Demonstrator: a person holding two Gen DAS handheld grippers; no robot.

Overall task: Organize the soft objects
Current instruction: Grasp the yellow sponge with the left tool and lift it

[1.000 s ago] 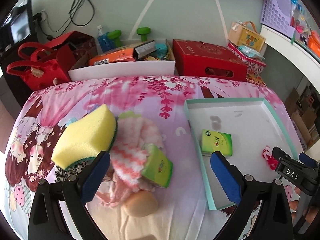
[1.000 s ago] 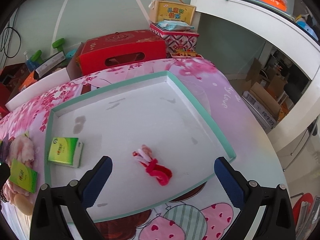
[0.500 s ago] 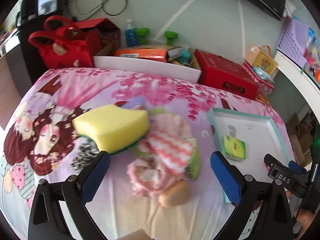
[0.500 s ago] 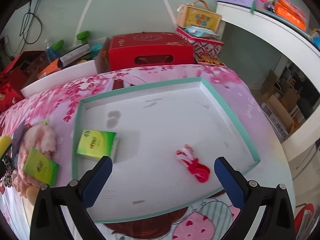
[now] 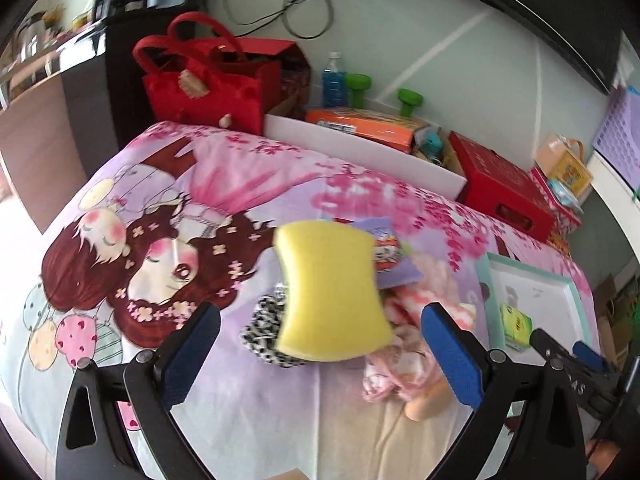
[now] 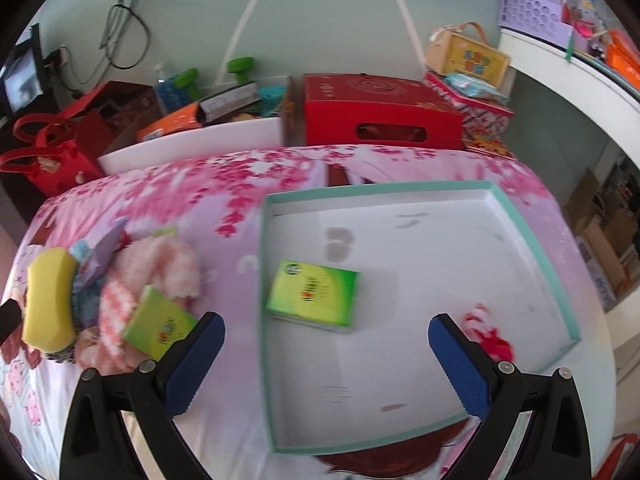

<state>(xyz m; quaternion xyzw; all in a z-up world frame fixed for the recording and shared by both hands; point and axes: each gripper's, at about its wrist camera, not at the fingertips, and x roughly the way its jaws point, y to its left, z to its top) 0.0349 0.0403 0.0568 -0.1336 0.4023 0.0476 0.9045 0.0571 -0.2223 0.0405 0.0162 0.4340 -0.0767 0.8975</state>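
A yellow sponge (image 5: 332,292) lies on top of a pile of soft things on the pink bedspread: a black-and-white scrunchie (image 5: 264,328), pink-and-white fluffy cloth (image 5: 404,328), a purple pouch (image 5: 390,256) and a green tissue pack (image 6: 158,328). My left gripper (image 5: 320,356) is open, just in front of the sponge. The white tray with a teal rim (image 6: 532,240) holds another green tissue pack (image 6: 314,292) and a red-and-white fuzzy item (image 6: 490,334). My right gripper (image 6: 326,364) hangs open over the tray's near part.
Behind the bed stand a red handbag (image 5: 208,84), a white box of goods (image 5: 360,148), a red carton (image 5: 504,188) and green dumbbells (image 5: 408,100). A white counter (image 6: 568,68) runs along the right. A beige rounded object (image 5: 428,404) lies near the pile.
The left gripper has swung left and now faces the sponge head-on. The right gripper has also turned left, so the pile comes into its view. Nothing has been grasped.
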